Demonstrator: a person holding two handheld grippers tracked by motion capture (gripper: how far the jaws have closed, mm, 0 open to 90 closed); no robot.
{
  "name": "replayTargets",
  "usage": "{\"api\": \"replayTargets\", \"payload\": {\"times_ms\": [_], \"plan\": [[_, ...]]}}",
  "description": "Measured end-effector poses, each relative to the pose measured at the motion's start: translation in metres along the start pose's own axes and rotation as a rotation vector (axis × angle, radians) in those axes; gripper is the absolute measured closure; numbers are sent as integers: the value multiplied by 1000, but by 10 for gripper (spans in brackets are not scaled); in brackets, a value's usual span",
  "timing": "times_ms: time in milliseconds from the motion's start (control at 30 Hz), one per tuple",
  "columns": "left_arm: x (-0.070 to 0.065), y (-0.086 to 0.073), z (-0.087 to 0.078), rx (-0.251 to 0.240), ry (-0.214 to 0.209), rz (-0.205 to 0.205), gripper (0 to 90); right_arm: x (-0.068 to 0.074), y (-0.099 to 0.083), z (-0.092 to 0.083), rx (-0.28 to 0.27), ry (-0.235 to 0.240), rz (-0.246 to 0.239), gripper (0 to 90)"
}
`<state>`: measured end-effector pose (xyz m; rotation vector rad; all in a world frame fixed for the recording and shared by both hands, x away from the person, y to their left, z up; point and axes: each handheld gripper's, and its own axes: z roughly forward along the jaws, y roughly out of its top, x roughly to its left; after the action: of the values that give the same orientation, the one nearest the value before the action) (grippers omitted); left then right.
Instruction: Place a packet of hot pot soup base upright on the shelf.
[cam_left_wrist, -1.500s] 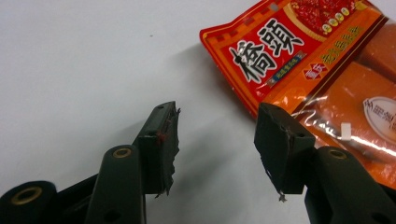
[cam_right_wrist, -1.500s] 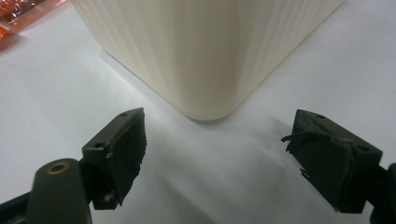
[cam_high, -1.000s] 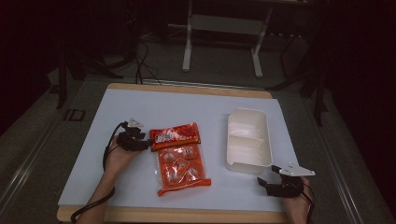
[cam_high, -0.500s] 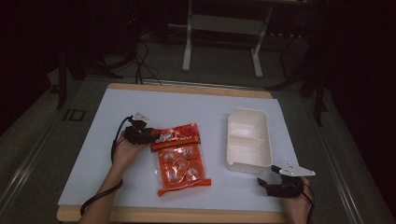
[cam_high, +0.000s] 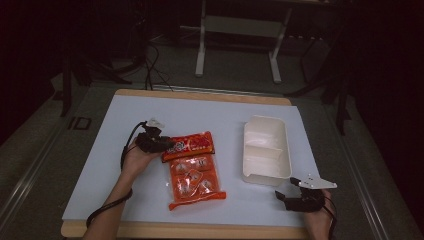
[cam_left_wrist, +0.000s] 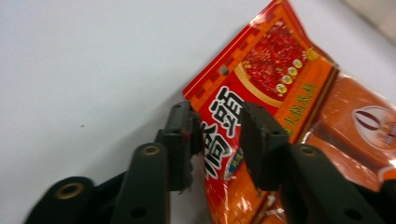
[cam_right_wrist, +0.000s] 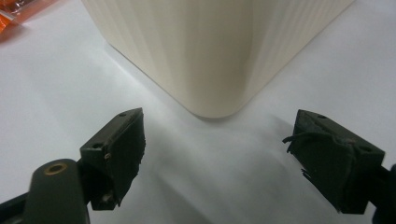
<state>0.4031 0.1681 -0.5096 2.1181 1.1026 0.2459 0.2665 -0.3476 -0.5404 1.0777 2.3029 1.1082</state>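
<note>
- My left gripper (cam_high: 161, 142) had bare white tabletop (cam_high: 100, 165) behind and left of it; the red-and-orange printed foil packet (cam_left_wrist: 261, 88) blocked its front.
- My right gripper (cam_right_wrist: 219, 163) faced the cream ribbed plastic box (cam_right_wrist: 210, 51), with open table either side.

red snack packet (cam_left_wrist: 261, 93), large characters "滑頭"

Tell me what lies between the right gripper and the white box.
Nothing: bare table between the right gripper and the box corner, seen in the right gripper view.

Glossy plastic packet (cam_left_wrist: 261, 84), matt ribbed box (cam_right_wrist: 210, 51) — smooth table (cam_high: 200, 112)
</note>
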Motion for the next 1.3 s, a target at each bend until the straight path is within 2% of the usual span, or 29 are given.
{"api": "replayTargets", "payload": {"times_ms": [100,333,367,400,433,533,567,667,733,767,867,933,967,1000,1133,1233,1300], "plan": [[3,3,9,28,-13,-10,612,0,0,0,-1,2,-1,176],[2,8,16,17,-49,-23,635,0,0,0,-1,5,-2,176],[0,9,14,-3,-79,-19,645,0,0,0,-2,6,-3,176],[-3,12,11,-12,-134,-13,658,0,0,0,0,7,-3,176],[-5,14,10,-9,-152,-7,665,0,0,0,1,7,-3,176],[-9,17,10,4,-173,24,687,0,0,0,1,7,-6,176],[-12,19,9,8,-209,44,692,0,0,0,1,7,-6,176],[-19,25,12,35,-245,84,693,0,0,1,4,9,-7,176],[-19,25,12,35,-245,84,691,0,0,1,4,11,-8,176],[-28,31,18,66,-250,117,691,0,0,1,3,11,-9,176],[-39,39,24,98,-221,160,685,0,0,1,1,11,-7,176],[-39,39,24,98,-221,160,687,0,0,0,2,13,-8,176],[-46,45,28,147,-180,166,687,0,0,0,2,13,-8,176],[-49,47,30,151,-171,169,689,0,0,0,1,15,-8,175],[-60,54,34,148,-181,181,663,0,0,0,5,18,-12,176],[-68,58,41,160,-160,197,651,0,0,0,5,19,-14,176],[-72,60,48,182,-132,211,658,0,0,0,5,20,-14,175]]}}
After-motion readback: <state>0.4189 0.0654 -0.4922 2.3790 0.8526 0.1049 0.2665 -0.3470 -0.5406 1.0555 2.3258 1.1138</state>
